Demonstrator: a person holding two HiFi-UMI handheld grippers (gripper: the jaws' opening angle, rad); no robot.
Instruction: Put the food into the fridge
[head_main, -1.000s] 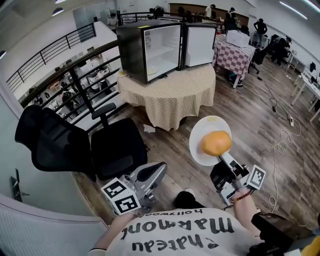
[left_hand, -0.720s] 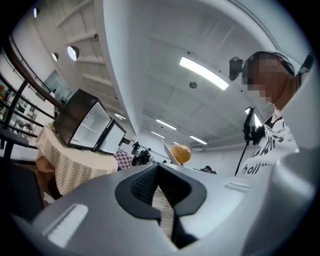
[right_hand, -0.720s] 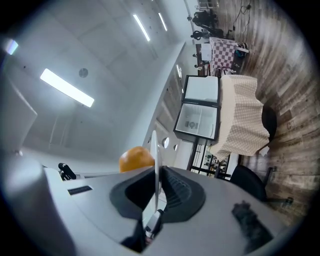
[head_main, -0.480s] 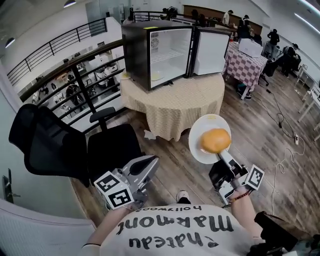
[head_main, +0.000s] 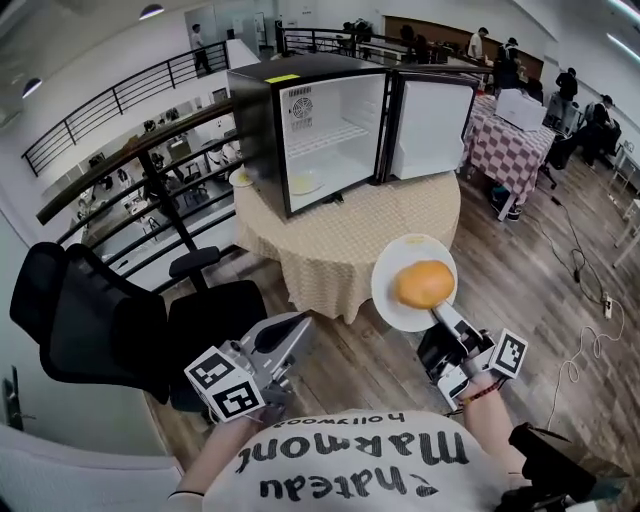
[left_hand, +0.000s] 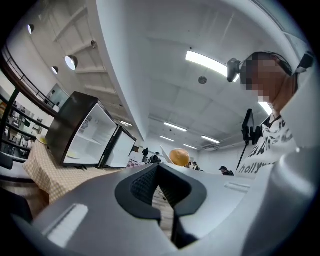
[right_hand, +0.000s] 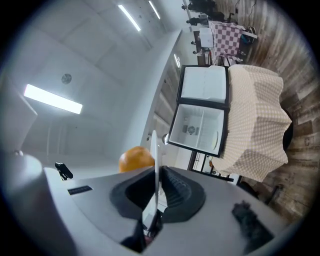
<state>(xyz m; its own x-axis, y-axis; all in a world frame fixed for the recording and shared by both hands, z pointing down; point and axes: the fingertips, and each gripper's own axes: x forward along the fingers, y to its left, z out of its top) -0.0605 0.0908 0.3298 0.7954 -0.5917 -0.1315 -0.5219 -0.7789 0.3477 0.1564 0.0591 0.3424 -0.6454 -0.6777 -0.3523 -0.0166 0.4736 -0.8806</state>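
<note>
A black mini fridge (head_main: 300, 130) stands with its door wide open on a round table under a beige checked cloth (head_main: 370, 225). A pale plate (head_main: 303, 183) lies on the fridge's white floor. My right gripper (head_main: 440, 318) is shut on the near rim of a white plate (head_main: 390, 300) that carries an orange-brown bun (head_main: 424, 284), held up over the wooden floor short of the table. In the right gripper view the plate's edge (right_hand: 154, 165) runs between the jaws, with the bun (right_hand: 136, 159) behind. My left gripper (head_main: 295, 325) hangs low at the left, shut and empty.
A black office chair (head_main: 120, 330) stands close on the left, beside a dark railing (head_main: 130, 150). Another small plate (head_main: 240, 177) sits on the table left of the fridge. A red-checked table (head_main: 510, 145) and several people are at the back right. A cable (head_main: 585, 320) lies on the floor.
The fridge and its table have grown larger and come nearer in the head view. Both grippers travelled forward with the person; the plate with the bun stays in the right gripper.
</note>
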